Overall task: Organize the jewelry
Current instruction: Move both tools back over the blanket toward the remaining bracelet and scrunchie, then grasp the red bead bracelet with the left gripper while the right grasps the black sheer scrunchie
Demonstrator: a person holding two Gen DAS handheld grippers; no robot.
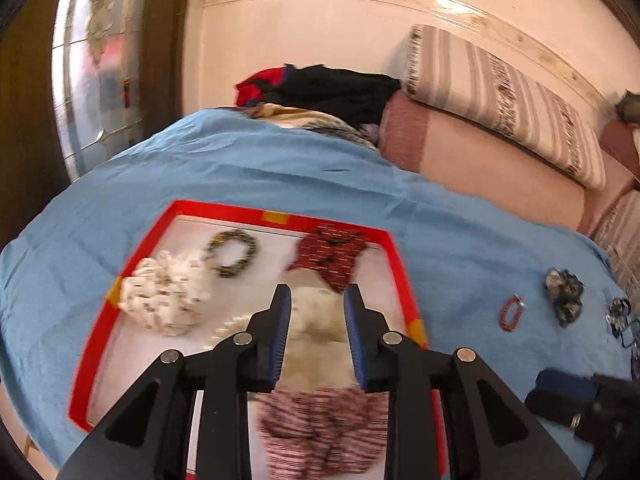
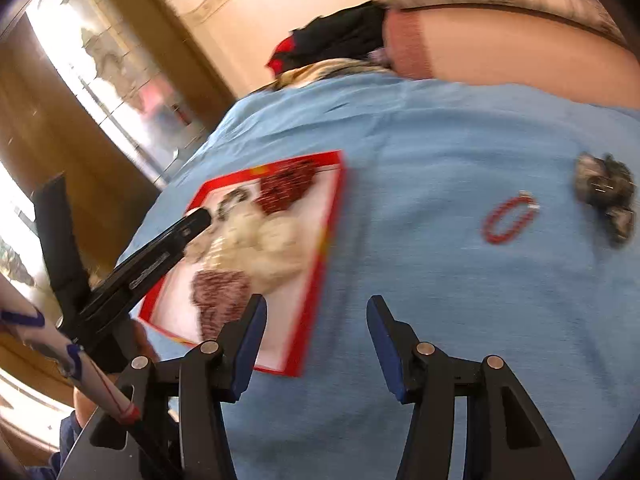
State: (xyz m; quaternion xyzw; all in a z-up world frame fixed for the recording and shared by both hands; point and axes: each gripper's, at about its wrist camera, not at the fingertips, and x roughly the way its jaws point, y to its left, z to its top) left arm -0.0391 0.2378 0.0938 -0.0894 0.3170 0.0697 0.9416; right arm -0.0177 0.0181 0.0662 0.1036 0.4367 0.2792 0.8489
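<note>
Left tongs (image 1: 318, 294) hang narrowly parted and empty over the red tray (image 1: 224, 209), where scrunchies are gathered. Right tongs (image 2: 316, 308) gape wide, empty; the red bead bracelet (image 2: 507, 220) lies on the bed's blue cover (image 2: 420, 140) at one o'clock, probably next.

Both views are brightly and warmly lit. Daylight is admitted through a glazed door (image 1: 96, 80), which is blown out to white glare in the right wrist view (image 2: 100, 80). A glossy reflection is seen on the tiled wall (image 1: 452, 4). Strong fisheye bending is shown at the edges, with dark vignetted corners. Motion blur is spread over most of the right wrist view, and the red-rimmed tray (image 2: 320, 256) is smeared there. In the left wrist view the striped fabric (image 1: 320, 432) nearest the lens is blurred. Shadows are soft and faint.
</note>
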